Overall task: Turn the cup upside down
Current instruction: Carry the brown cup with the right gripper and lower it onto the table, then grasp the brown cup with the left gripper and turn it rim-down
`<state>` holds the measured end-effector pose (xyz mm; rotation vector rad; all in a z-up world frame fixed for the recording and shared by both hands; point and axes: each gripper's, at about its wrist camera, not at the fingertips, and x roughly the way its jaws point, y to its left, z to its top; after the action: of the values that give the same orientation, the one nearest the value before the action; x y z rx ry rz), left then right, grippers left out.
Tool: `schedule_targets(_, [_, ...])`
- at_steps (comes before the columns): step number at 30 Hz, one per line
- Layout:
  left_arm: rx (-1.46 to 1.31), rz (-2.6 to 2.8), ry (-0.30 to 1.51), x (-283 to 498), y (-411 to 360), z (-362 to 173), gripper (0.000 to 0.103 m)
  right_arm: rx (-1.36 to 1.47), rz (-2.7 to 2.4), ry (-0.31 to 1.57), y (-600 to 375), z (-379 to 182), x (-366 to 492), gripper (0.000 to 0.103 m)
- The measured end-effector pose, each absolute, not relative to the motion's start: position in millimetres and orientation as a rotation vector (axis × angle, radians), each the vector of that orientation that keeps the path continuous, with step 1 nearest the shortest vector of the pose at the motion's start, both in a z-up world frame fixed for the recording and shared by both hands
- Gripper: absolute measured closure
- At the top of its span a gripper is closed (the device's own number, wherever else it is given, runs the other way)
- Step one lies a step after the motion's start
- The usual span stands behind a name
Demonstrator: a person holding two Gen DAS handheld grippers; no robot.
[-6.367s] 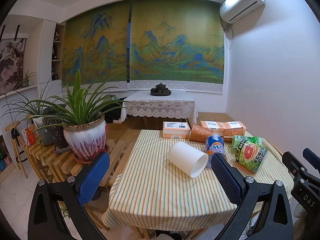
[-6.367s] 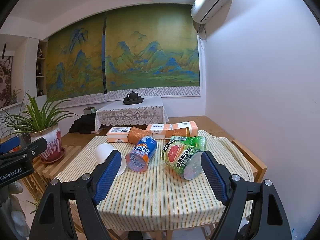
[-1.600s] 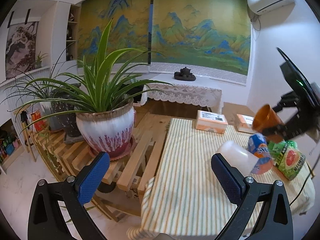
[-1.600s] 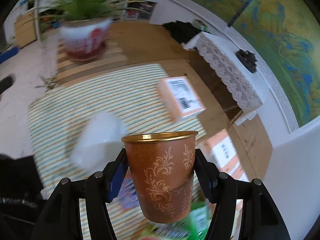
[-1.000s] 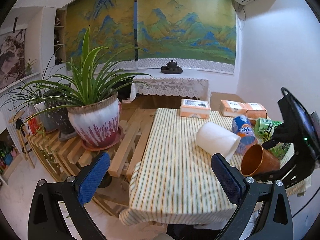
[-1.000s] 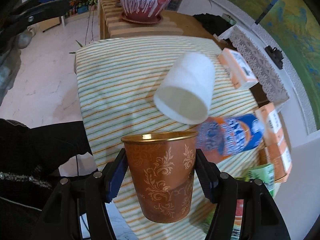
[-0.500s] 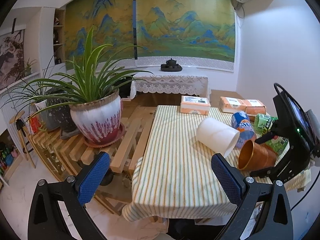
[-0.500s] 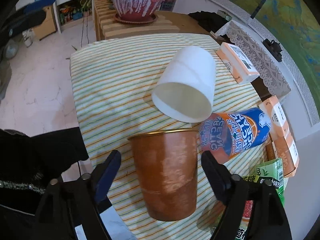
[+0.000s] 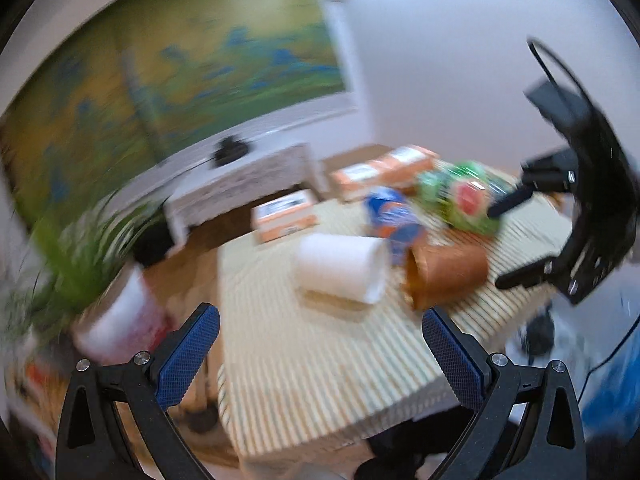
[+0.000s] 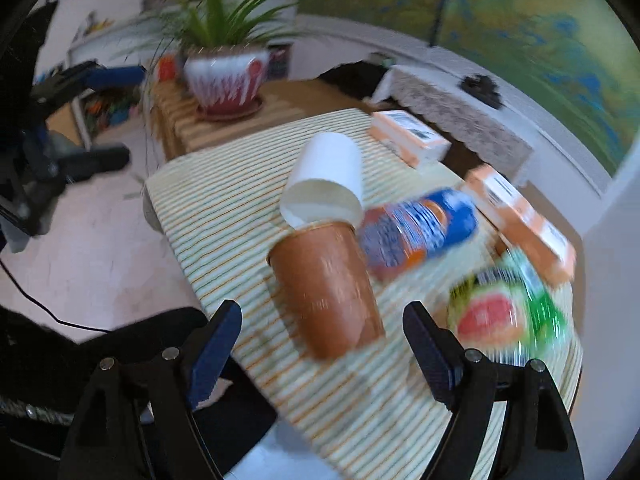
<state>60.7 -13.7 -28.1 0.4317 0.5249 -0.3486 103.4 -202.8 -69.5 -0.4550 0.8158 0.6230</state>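
Blurred view, brown cup [image 9: 446, 274] beside white cup [image 9: 340, 268] on striped table [image 9: 320, 360], left tongs [image 9: 320, 356] spread wide

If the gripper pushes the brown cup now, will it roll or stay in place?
The brown cup appears to lie on its side on the striped tablecloth, so a sideways push would probably roll it. Its tapered shape suggests a curved path. The white cup and blue can beside its rim may stop it.

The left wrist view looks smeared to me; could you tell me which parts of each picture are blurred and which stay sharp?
Left wrist view: heavy motion blur over the room, the plant and the brown cup; only the left hand-held gripper is crisp. Right wrist view: milder blur, worst on the brown cup and the green pack; the right hand-held gripper is sharp. Both show fisheye bending.
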Motion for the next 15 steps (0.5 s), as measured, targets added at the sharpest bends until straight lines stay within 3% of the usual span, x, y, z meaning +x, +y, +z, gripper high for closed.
schedule_targets(10, [0.681,-0.544,0.538,75,-96,-40,0.0,-0.104,0.271,0.71,-257,-72,39,0.023])
schedule_targets(15, [0.789,-0.587,0.53,76,-120,-46,0.0,-0.058,0.114,0.64,-273,-69,16,0.023])
